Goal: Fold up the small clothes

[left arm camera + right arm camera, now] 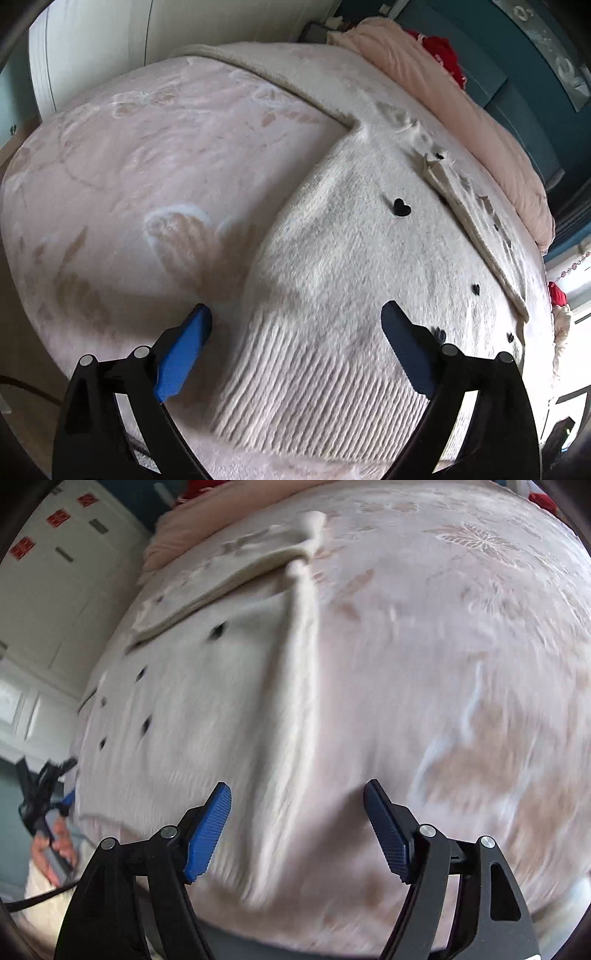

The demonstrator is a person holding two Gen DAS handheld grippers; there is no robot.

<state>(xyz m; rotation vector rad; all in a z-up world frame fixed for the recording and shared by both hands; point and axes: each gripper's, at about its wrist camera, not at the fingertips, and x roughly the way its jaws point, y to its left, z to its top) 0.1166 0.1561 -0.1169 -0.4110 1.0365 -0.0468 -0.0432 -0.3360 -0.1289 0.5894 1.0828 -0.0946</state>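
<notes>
1. On the bed, you are holding the left gripper (295, 321) low over the near end of a cream sweater (354, 251), its blue-padded jaws standing wide apart and clamping nothing; one pad is over the pink bedspread (147, 147), the other over the knit.

2. The sweater is lying spread on the bedspread, its ribbed hem (314, 387) nearest you and small black hearts (401, 207) dotting the front.

3. A sleeve is lying folded across the far part of the body, so the fold appears to be partly under way.

4. In the right wrist view, you are bringing the right gripper (297, 801) over the sweater's side edge (299, 701), jaws likewise apart and empty; this view is blurring with motion.

5. To do this step well, you are best off pinching the hem corners squarely, catching every layer, with both sides level, so the fold is landing even and not dragging the bedspread along.

6. At far left of that view, your left hand (55, 845) is showing, gripping its handle.

7. No brand or readable writing is showing; the red squares (58, 518) on the white cupboard are too small to read.
</notes>
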